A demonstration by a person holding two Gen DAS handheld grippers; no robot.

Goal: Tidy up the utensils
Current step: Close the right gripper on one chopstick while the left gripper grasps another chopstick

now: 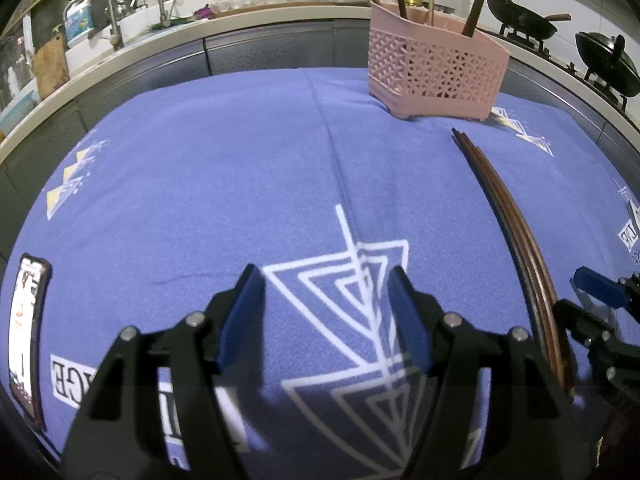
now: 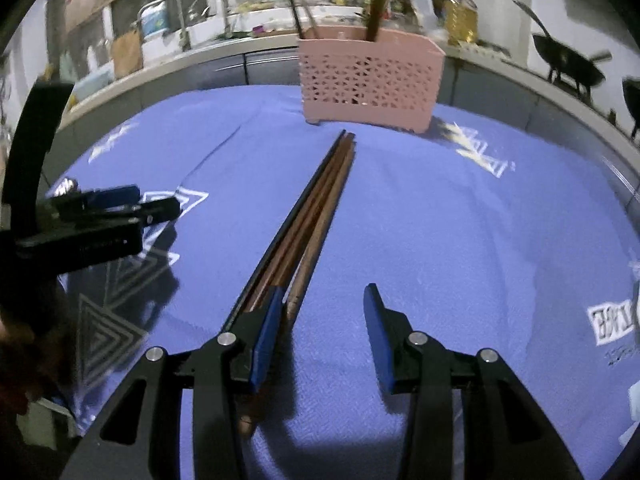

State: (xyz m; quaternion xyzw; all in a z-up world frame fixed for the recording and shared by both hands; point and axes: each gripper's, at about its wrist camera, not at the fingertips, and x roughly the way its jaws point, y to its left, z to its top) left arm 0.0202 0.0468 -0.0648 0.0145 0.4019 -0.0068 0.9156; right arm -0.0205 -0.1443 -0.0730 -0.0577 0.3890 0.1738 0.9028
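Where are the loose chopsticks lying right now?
The chopsticks lie bundled on the blue cloth, tips toward the pink basket, near ends beside the open right gripper's left finger.

Showing on the blue printed tablecloth [image 1: 240, 152]: one pink perforated plastic utensil basket [image 1: 434, 76], one bundle of about four brown wooden chopsticks [image 2: 316, 208], one black smartphone [image 1: 26, 332], and two black woks [image 1: 524, 20] sitting behind.

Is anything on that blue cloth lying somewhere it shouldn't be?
Yes: a bundle of brown chopsticks lies loose on the blue cloth, pointing at the pink basket where other utensils stand upright. A phone also lies at the cloth's edge.
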